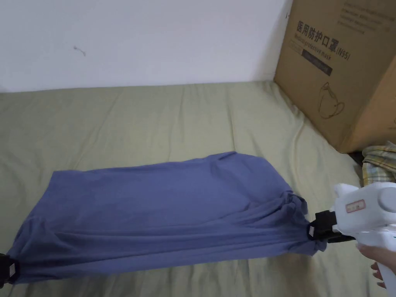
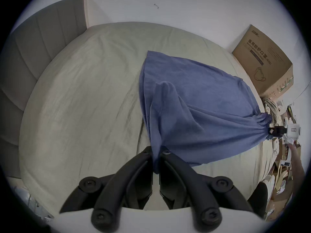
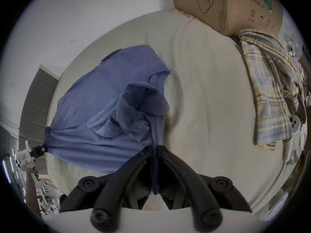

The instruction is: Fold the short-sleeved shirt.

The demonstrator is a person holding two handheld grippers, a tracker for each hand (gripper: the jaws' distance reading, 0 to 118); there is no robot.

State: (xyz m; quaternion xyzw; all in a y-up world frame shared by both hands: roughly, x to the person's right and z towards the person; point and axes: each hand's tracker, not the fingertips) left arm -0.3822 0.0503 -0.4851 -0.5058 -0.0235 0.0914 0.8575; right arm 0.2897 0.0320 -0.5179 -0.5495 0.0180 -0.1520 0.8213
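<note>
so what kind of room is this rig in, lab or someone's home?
Most likely a home bedroom doubling as storage. The blue shirt is spread on a bed with a padded headboard, a cardboard box sits on the mattress against the wall, and a plaid garment lies beside it.

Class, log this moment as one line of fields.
left tongs: shut on shirt | right tongs: shut on shirt | shirt: stretched between them over bed | fold: not yet done

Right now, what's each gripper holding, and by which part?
Both hold the blue shirt: left gripper shut on its left end, right gripper on the bunched right end.
</note>
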